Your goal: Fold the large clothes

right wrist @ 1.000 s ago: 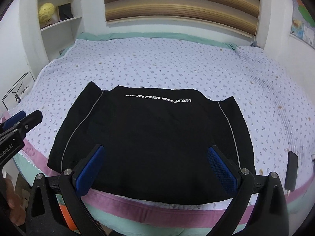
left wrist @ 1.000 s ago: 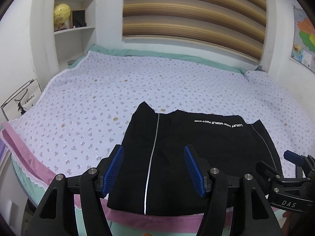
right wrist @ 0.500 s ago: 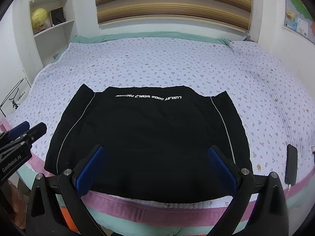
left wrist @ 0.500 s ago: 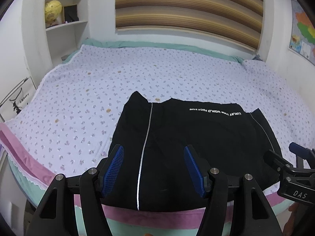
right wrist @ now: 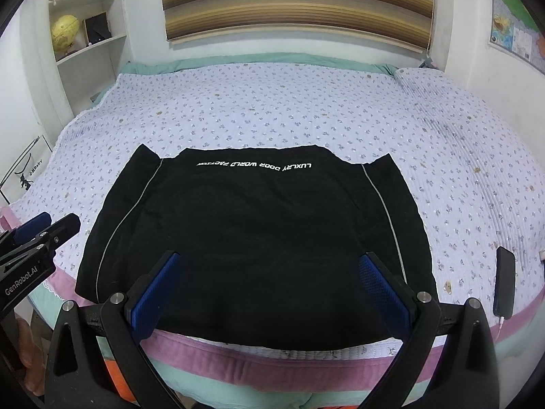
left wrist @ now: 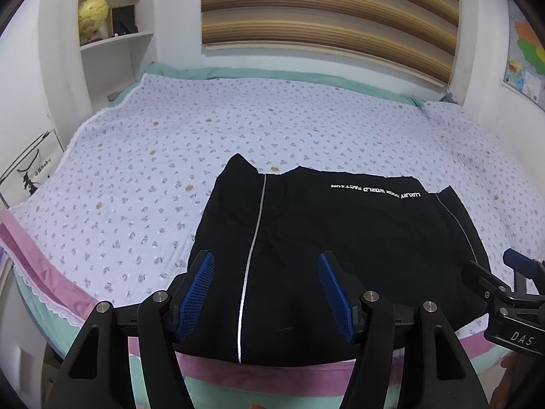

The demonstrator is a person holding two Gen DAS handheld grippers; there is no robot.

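— Black shirt point(left wrist: 333, 259) flat by the bed's point(left wrist: 170, 156) near edge; left gripper point(left wrist: 265, 293) hovers over it, fingers wide, empty.

— Right wrist: right gripper point(right wrist: 269, 293) gapes wider, nothing pinched. Folds? Perhaps the sleeves only, hard to tell.

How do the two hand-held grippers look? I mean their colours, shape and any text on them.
Both are black plastic frames with silver bolts and two angled fingers carrying blue ribbed pads. The left gripper shows "GenRobot.AI" in white on its side; the right gripper shows "DAS". No cables or sleeves are visible.
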